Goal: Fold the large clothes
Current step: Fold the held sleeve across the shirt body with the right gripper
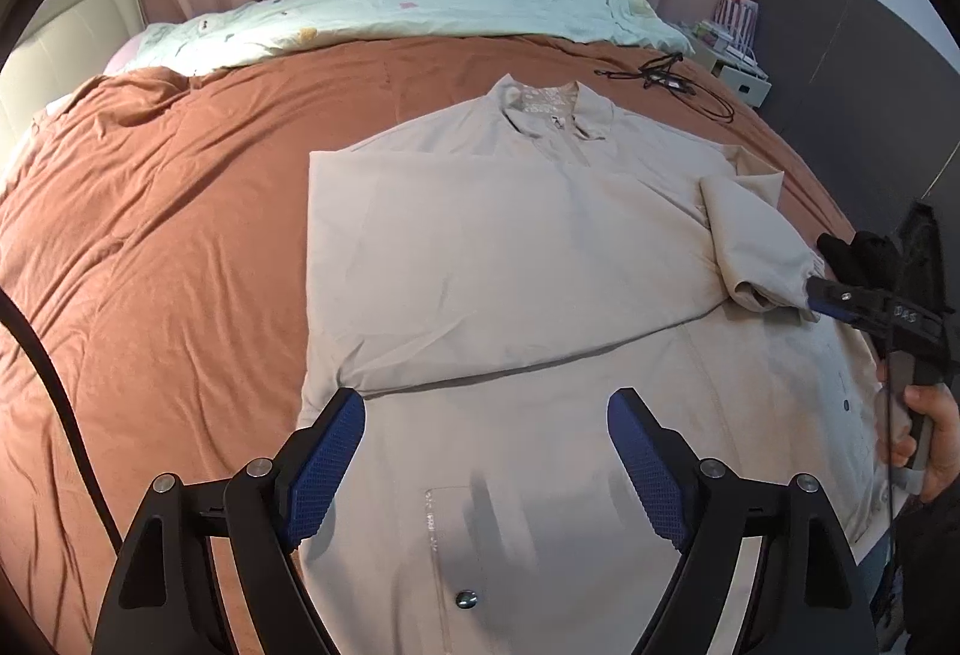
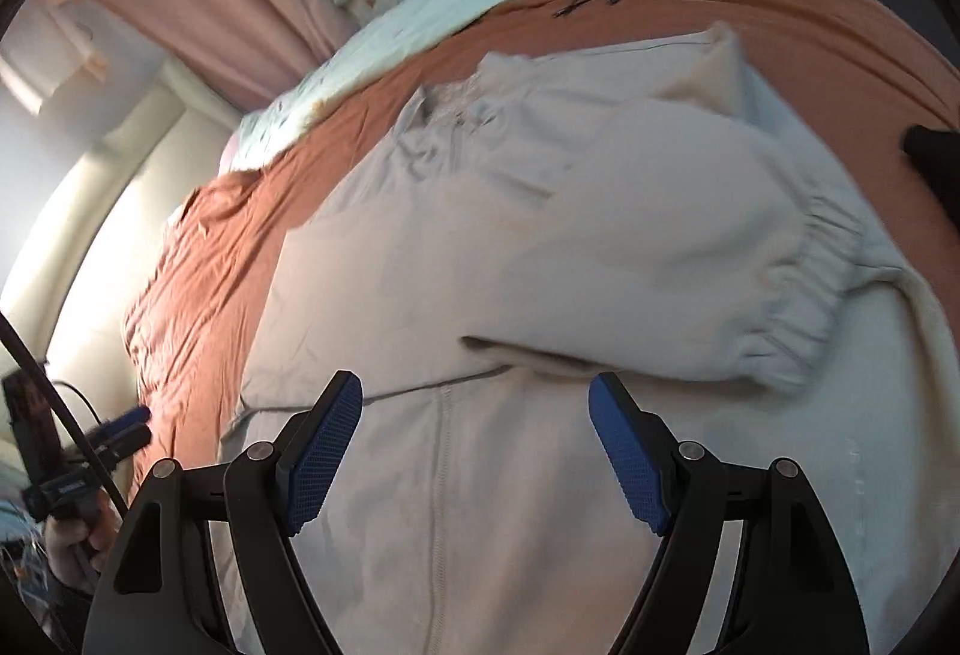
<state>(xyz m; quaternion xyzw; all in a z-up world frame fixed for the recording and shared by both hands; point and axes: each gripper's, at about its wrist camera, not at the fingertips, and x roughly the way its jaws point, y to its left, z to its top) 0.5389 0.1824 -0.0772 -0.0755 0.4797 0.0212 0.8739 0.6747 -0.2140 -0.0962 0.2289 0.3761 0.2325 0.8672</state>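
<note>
Fingers [image 1: 327,466] of the left gripper [image 1: 486,451] are spread wide w/ nothing between them, hovering over the lower front of the beige jacket [image 1: 480,259]; same for the right gripper [image 2: 476,439], pads wide apart and empty, poised just short of the elastic cuff [image 2: 786,283]. In the left view the right gripper's tips look to be at that cuff, but whether they touch it can't be told from either pic. Jacket lies flat on the brown bedsheet [image 1: 150,235], collar [image 1: 555,115] toward the far edge of the bed where the mint duvet [image 1: 390,13] sits, hem toward the near edge. Left sleeve is already folded across the chest, giving a straight left side; right sleeve [image 1: 756,241] is only partly brought in, bunched and doubled on itself nr the bed's right edge. Risks, as a judgement: 1) sleeve fabric is soft and puffy, so a pinch on the cuff alone will prob drag the sleeve as a lump and leave it twisted over the first fold, not flat. 2) Pulling it across w/o the left gripper pinning the body could shift the whole jacket on the sheet and undo the neat left edge. 3) Right view is blurry, so aim at the cuff is uncertain; a deep bite could grab the body layer underneath too. 4) Black cable [image 1: 672,76] lies nr the far right corner of the bed, clear of the jacket, low snag risk unless the sleeve swings wide.
</note>
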